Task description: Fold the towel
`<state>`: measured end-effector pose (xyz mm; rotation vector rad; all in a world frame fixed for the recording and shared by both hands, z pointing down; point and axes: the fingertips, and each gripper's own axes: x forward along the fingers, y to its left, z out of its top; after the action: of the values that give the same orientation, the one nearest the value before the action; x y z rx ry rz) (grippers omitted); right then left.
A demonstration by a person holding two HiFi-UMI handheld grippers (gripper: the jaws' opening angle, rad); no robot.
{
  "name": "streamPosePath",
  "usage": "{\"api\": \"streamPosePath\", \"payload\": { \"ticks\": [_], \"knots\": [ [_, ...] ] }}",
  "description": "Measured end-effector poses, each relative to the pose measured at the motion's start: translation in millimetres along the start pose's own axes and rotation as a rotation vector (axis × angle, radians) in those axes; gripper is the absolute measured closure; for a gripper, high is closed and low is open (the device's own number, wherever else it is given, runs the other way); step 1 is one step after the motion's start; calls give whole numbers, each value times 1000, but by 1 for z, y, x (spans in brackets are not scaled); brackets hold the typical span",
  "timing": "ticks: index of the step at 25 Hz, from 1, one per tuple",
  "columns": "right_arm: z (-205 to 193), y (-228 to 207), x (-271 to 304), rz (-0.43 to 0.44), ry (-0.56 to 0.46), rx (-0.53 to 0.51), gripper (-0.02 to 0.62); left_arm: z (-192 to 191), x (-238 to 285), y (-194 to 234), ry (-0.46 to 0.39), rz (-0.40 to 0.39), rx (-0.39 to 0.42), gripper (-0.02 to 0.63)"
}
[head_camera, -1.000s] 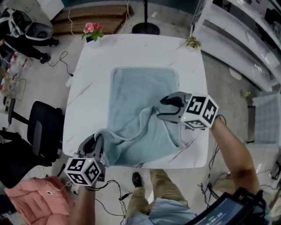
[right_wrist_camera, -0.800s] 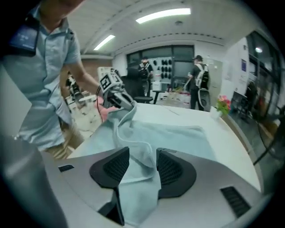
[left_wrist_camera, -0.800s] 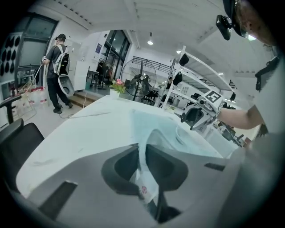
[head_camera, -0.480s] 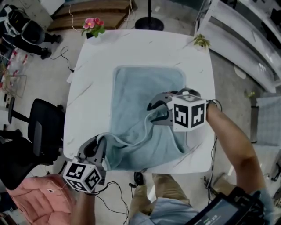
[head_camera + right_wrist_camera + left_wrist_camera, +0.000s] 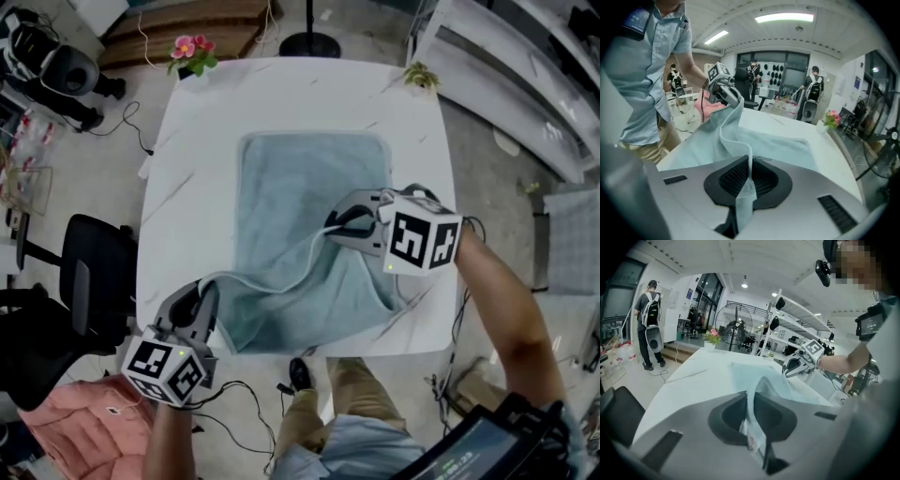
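Observation:
A light blue towel [image 5: 309,187] lies on the white marble table [image 5: 192,141], its far half flat and its near half lifted and rumpled. My left gripper [image 5: 208,289] is at the near left corner; its jaws are closing with the towel's corner and label [image 5: 751,437] pinched between them. My right gripper [image 5: 331,228] is over the towel's right middle; its jaws are closing on the towel's hem [image 5: 743,190], which runs up between the pads. A raised edge of cloth spans between the two grippers. The right gripper [image 5: 794,367] shows in the left gripper view, the left gripper [image 5: 727,96] in the right gripper view.
A pink flower pot [image 5: 192,54] and a small plant [image 5: 419,75] stand on the table's far corners. A black chair [image 5: 89,281] and a pink bundle [image 5: 80,422] are at the left, white shelves [image 5: 525,75] at the right. A person with a backpack [image 5: 650,319] stands far off.
The right gripper's jaws, open around the towel's edge before, have rolled and closed on it. The left gripper has lifted its corner a little.

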<state>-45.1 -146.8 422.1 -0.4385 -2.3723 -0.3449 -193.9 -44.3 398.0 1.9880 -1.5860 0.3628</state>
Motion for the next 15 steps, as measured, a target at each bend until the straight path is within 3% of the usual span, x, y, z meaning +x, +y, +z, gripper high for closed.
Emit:
{"api": "streamPosePath", "payload": {
  "ticks": [6, 11, 15],
  "knots": [
    [34, 34, -78, -290, -48, 50, 566, 39, -40, -35, -66, -119, 159, 581],
    [65, 124, -126, -441, -56, 81, 566, 51, -95, -83, -113, -249, 289, 581],
    [84, 204, -141, -500, -79, 119, 566, 32, -141, -117, -119, -327, 387, 581]
  ]
}}
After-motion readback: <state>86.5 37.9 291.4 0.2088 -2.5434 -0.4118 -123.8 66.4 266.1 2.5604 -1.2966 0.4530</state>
